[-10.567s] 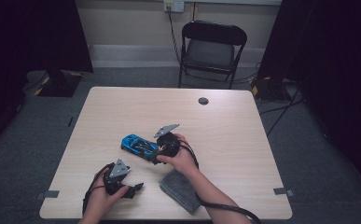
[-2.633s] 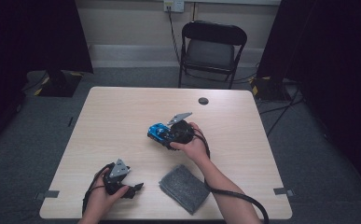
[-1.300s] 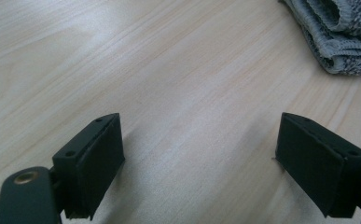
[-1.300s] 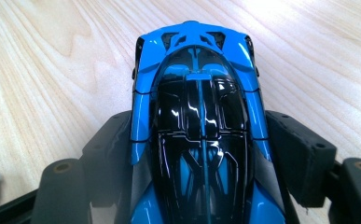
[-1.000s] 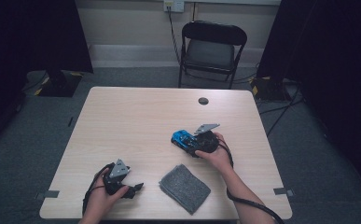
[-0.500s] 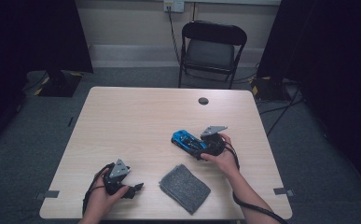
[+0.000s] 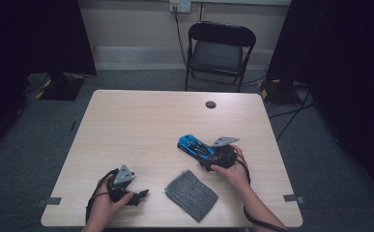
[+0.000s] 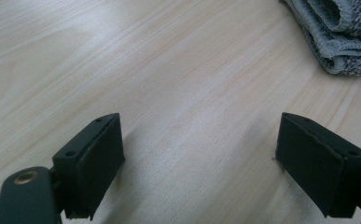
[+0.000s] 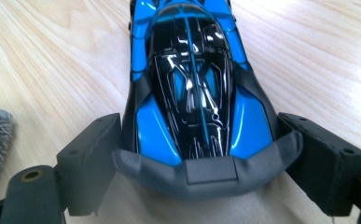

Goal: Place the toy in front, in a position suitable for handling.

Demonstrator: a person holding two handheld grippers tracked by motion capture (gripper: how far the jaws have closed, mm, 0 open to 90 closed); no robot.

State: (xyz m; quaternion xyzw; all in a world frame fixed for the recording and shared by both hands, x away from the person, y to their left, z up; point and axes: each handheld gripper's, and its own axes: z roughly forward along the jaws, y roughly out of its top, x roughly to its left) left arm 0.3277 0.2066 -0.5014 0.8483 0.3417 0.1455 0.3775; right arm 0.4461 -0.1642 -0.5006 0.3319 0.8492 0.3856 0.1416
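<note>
Right gripper view: wide jaws flank the blue toy car's (image 9: 194,88) rear.

A light wooden table (image 7: 141,125) with rounded corners stands on grey carpet (image 7: 54,130), a small dark round cap (image 7: 210,104) set into its far edge. Behind it a black folding chair (image 7: 219,50) faces the table, just in front of a pale wall (image 7: 126,21) with a lighter skirting band (image 7: 136,57). A white wall socket (image 7: 180,5) sits above the chair — a cable (image 7: 179,29) drops from it to the floor. Dark curtains (image 7: 35,34) hang at both sides, and more cables (image 7: 291,113) trail across the carpet at the right. Short strips of tape (image 7: 294,197) mark the floor near the table's near corners. The light is dim — brightest on the tabletop.
</note>
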